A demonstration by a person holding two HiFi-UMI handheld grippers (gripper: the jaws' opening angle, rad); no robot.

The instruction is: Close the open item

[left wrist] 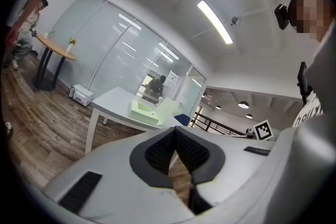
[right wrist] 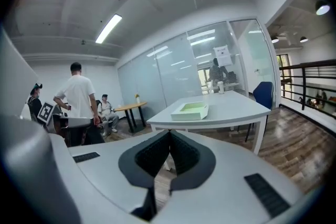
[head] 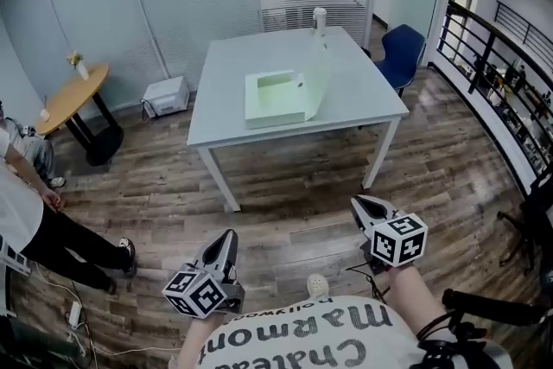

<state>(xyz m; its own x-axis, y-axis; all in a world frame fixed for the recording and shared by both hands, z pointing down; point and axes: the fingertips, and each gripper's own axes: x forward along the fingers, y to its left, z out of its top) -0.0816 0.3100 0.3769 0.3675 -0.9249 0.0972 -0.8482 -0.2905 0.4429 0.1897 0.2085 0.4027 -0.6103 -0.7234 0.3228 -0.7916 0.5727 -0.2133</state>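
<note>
Clamped tip to tip on nothing, in the left gripper (left wrist: 175, 131) and the right gripper (right wrist: 169, 134) alike, with only floorboards showing through the gap below the pads. Held low and close to the body, both pointing forward over the wooden floor, well apart from the work.

Further out, across bare floor: a pale green box (head: 275, 98) lying open on the near half of a white table (head: 363, 95), with a lid (head: 317, 80) standing up along the right side. Apparently hinged there, though too small to be sure. Beyond it, at the far edge, a white cup (head: 320, 19); behind the right corner, a blue chair (head: 403, 53).

Probably cardboard or thin plastic: light, fairly stiff in the walls, flexible in the lid, liable to skid on the smooth tabletop if pushed sideways. Best not pinched at all. Better to set a closed jaw tip against the lid's outer face near the top edge and tip it over leftward, steadying the tray's left wall with the other gripper. Needs walking up to the table first. No closing step begun yet.
</note>
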